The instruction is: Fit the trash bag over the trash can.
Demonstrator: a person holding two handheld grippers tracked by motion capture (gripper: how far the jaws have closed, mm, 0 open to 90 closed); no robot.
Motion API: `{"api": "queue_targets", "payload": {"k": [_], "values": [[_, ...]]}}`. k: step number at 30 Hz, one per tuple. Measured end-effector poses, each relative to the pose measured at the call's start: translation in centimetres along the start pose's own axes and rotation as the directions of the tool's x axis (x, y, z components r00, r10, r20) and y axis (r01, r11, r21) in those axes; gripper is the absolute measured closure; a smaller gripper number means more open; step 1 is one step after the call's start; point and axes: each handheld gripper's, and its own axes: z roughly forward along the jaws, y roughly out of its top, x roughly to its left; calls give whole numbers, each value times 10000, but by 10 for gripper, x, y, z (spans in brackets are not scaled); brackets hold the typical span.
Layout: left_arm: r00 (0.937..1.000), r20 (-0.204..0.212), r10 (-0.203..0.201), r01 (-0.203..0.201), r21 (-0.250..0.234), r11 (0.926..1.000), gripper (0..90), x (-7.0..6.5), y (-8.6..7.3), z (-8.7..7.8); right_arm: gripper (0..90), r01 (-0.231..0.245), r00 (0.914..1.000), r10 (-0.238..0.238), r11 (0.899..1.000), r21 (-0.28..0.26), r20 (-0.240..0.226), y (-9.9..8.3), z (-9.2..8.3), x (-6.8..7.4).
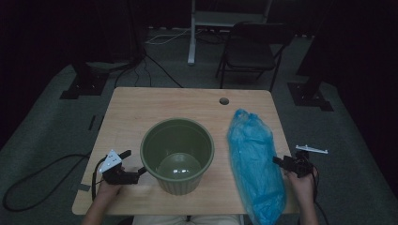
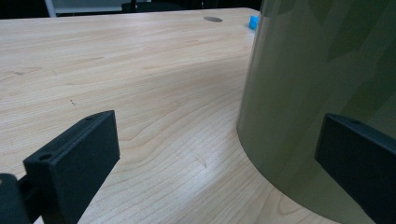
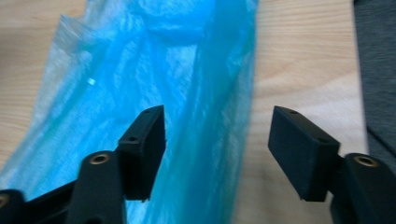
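Our right gripper (image 3: 217,156) hangs open over the crinkled blue plastic bag (image 1: 256,164); our left gripper (image 1: 133,163) stands open beside the round green plastic bin (image 1: 177,149). Thin film may slip out, or we'd tip the bin.

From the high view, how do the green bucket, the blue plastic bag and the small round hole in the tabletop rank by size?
1. and 2. Blue plastic bag and green bucket: too alike to rank; the bag is longer, the bucket wider.
3. Round hole: clearly smallest.

One green bin (image 1: 177,154), one blue bag (image 1: 256,164), one chair (image 1: 251,49), two tongs: left tongs (image 1: 132,162), right tongs (image 1: 280,161).
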Motion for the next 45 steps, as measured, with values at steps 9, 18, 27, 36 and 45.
{"api": "queue_targets", "payload": {"k": [9, 18, 27, 36, 45], "values": [[9999, -21, -102, 102, 42, 9999, 4, 2, -2, -1, 319, 624, 9981, -623, 9965, 557, -34, 25, 29, 17], [9997, -111, -240, 240, -7, 9997, 4, 4, -4, -5, 293, 1987, 9749, -2127, 9645, 1738, 657, 29, 67, 55], [9997, -84, -223, 224, 79, 9997, 5, 5, -7, -7, 545, 3163, 9362, -3377, 9303, 1860, 972, 28, 80, 88], [9998, -95, -163, 166, 263, 9995, 4, 5, -6, -4, 900, 3515, 9299, -3635, 9232, 1555, 564, 27, 90, 109], [10000, -23, -28, 28, 250, 9997, 4, 2, -4, -3, 900, 2166, 9689, -2181, 9759, -255, -1165, 45, 59, 110]]}}
